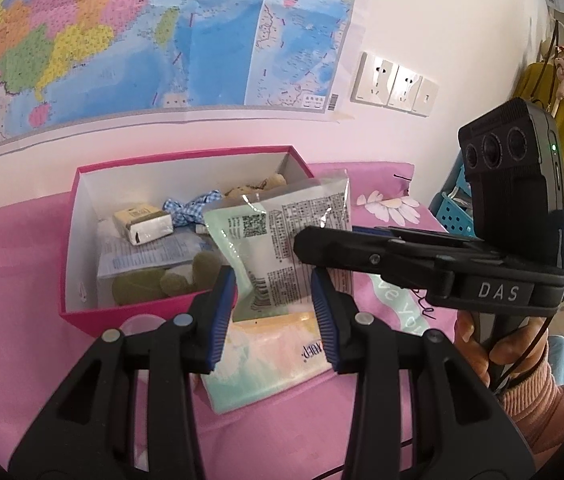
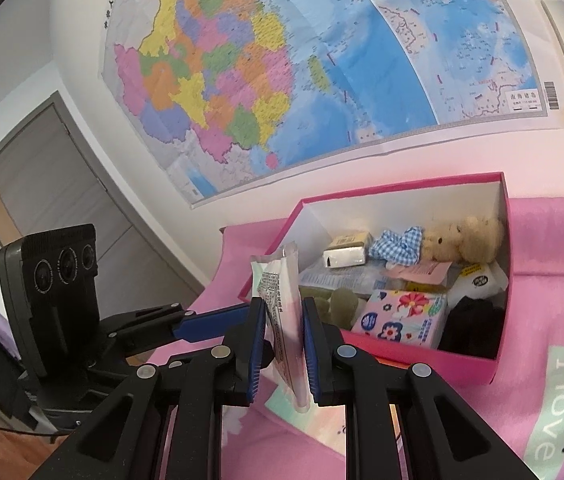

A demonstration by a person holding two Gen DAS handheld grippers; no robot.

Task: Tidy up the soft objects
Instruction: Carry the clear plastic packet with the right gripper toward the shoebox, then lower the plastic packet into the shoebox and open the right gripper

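A soft plastic pack (image 1: 282,232) with pale green edges, printed text and a barcode hangs upright just in front of the pink box (image 1: 122,316). My left gripper (image 1: 274,316) is shut on its lower part, one blue pad on each side. My right gripper (image 1: 302,246) comes in from the right and pinches its right edge. In the right wrist view the pack (image 2: 282,292) stands edge-on between the pads of the shut right gripper (image 2: 284,344). The left gripper's blue finger (image 2: 210,324) reaches it from the left. The box (image 2: 422,364) is open.
The box holds a teddy bear (image 2: 470,236) in blue gingham, a small tissue pack (image 2: 346,252), green plush (image 2: 342,300), a floral pack (image 2: 402,316) and a black item (image 2: 470,324). A pastel pack (image 1: 274,360) lies on the pink bedsheet (image 1: 14,272). A map (image 1: 122,32) covers the wall.
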